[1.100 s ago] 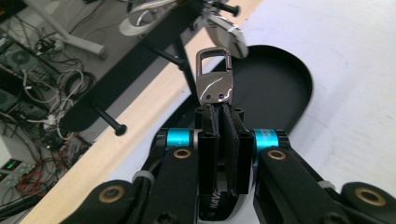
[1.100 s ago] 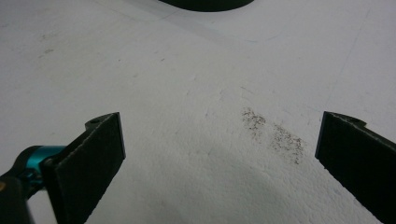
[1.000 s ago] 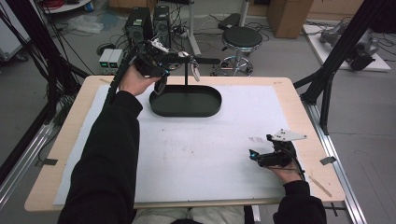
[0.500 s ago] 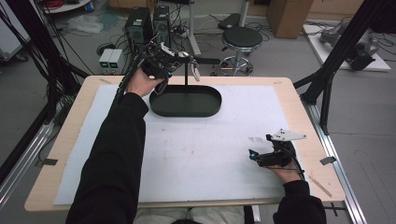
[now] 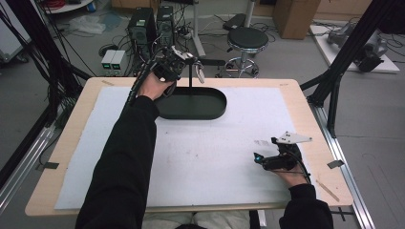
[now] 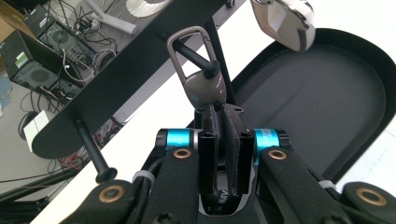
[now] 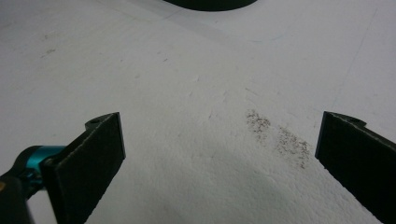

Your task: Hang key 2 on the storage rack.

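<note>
A grey carabiner [image 6: 200, 70] hangs by its loop on a black peg of the stand [image 5: 192, 76] at the far edge of the table, above the stand's black oval base [image 5: 210, 106]. The left gripper [image 6: 219, 116] is clamped tight on the carabiner's rounded lower end. The right gripper [image 7: 219, 154] rests low over the white mat [image 5: 215, 157] near the table's right edge, jaws spread wide with nothing between them.

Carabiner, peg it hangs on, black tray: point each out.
carabiner [image 6: 201, 86], left gripper view, rounded lower body.
peg [image 6: 196, 57], left gripper view, black shaft inside the loop.
black tray [image 5: 212, 107], high view, bare floor at right.
</note>
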Action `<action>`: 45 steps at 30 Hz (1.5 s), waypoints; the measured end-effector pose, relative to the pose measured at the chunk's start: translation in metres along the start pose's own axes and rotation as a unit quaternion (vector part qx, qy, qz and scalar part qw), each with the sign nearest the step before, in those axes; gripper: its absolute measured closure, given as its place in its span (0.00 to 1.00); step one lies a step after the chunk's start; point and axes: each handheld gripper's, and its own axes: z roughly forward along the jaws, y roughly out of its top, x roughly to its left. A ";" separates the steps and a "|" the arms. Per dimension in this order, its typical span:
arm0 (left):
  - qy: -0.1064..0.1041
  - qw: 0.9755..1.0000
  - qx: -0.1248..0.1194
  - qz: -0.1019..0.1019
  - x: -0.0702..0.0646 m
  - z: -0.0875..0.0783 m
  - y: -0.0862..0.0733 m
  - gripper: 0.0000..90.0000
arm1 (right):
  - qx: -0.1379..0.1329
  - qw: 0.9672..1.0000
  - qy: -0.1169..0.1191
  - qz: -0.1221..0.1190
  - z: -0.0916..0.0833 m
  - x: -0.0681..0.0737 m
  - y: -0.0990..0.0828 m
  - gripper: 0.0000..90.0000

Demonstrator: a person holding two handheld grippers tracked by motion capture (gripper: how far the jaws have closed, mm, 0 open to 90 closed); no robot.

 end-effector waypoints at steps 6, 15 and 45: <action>0.007 1.000 -0.002 -0.005 0.002 0.005 -0.001 0.93 | -0.002 1.000 0.001 0.000 0.000 0.001 0.000 0.01; -0.008 0.999 0.002 -0.037 0.001 -0.002 -0.001 0.50 | 0.002 1.000 0.003 -0.002 0.003 0.001 0.000 0.01; -0.153 0.988 -0.024 -0.027 -0.018 -0.021 -0.051 0.02 | -0.003 1.000 -0.001 0.006 0.002 -0.001 0.001 0.01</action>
